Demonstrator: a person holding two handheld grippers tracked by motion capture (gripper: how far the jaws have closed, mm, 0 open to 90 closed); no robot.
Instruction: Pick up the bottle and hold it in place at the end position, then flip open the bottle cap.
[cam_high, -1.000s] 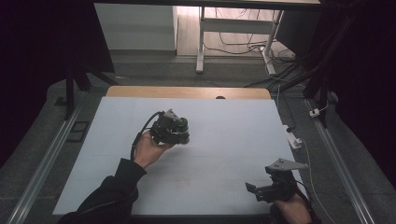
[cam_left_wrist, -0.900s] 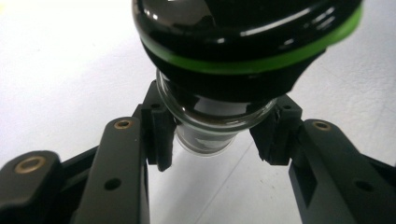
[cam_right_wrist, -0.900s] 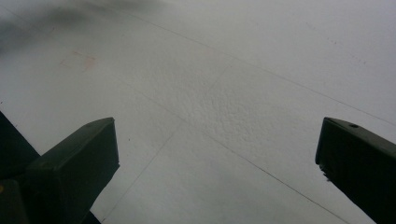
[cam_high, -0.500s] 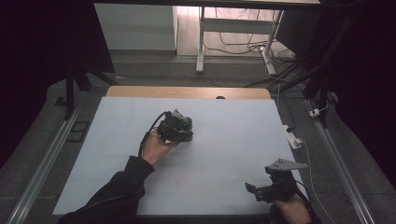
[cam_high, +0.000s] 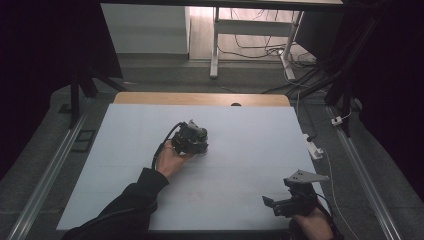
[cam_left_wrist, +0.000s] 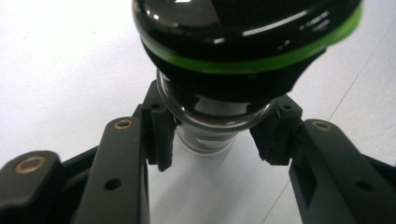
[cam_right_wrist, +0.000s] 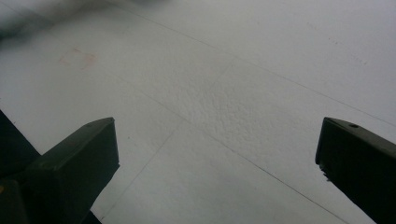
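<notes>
My left gripper is near the middle of the white table, a person's hand behind it. In the left gripper view the left gripper is shut on a clear glass vessel. That vessel carries a glossy black top with a green band, and its bottom end is just above or on the table. At the table's front right a hand holds my right gripper. In its own view the right gripper stands open over bare white surface, with nothing between the jaws.
A wooden strip runs along the table's far edge. A white plug and cable lie off the right edge. Metal rails flank both sides. Beyond the table stand a desk leg and loose cables on the floor.
The left hand, with the gripper and the glass vessel, has shifted slightly right and lower toward the table. The right gripper has stayed where it was.
</notes>
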